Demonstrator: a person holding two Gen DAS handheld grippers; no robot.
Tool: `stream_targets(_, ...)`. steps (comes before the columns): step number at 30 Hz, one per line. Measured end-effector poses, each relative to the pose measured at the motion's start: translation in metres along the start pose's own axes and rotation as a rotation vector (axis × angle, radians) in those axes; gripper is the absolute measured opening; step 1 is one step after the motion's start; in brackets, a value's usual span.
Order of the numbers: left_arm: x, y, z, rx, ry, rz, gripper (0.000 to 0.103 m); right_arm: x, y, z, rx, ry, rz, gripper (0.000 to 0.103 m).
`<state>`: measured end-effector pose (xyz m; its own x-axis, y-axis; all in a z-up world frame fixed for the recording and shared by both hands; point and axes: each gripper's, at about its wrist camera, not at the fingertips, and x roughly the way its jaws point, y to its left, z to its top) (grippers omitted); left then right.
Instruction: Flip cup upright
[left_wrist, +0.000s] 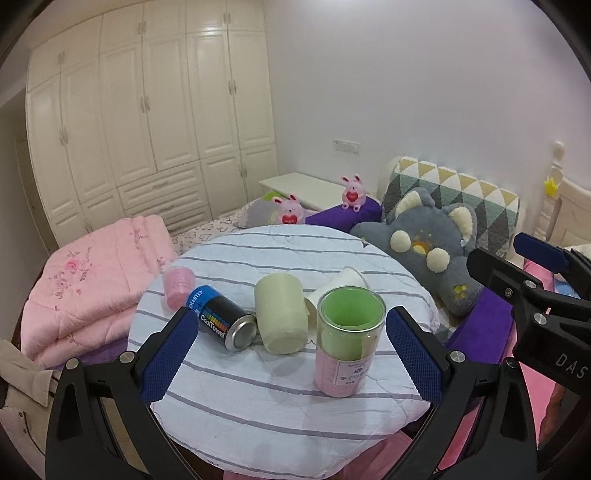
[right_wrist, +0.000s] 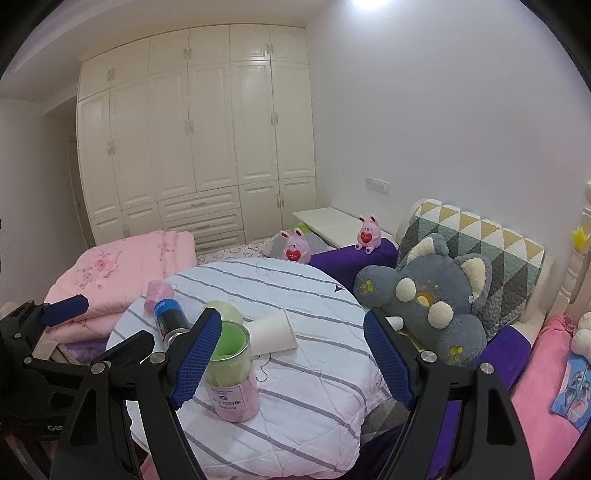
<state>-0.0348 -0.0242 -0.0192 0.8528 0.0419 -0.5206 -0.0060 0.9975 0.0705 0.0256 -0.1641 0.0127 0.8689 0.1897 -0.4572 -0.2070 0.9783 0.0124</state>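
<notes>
I had both grippers wide apart and empty. My left gripper (left_wrist: 291, 354) hung over the near part of the striped round table (left_wrist: 280, 413). The cream cup (left_wrist: 282, 314) lay on its side mid-table, between the battery-print can (left_wrist: 221, 317) on its left and the upright clear jar (left_wrist: 347, 343) on its right. My right gripper (right_wrist: 291, 360) hovered nearby, its left finger (right_wrist: 195, 356) just beside the jar.

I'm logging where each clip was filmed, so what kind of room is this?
Most likely a bedroom. A tall cream wardrobe fills the far wall, a folded pink quilt and a grey plush toy lie on what looks like a bed, with a quilted headboard behind them.
</notes>
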Motion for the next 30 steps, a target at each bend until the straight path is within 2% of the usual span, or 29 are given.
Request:
stream_targets(24, 0.011, 0.009, 0.011, -0.02, -0.024, 0.001, 0.103, 0.012, 0.003, 0.009, -0.001, 0.0, -0.019, 0.081)
stream_targets(30, 0.016, 0.009, 0.012, -0.021, -0.016, -0.015, 0.103, 0.012, 0.004, 0.012, 0.0, 0.001, -0.051, 0.081)
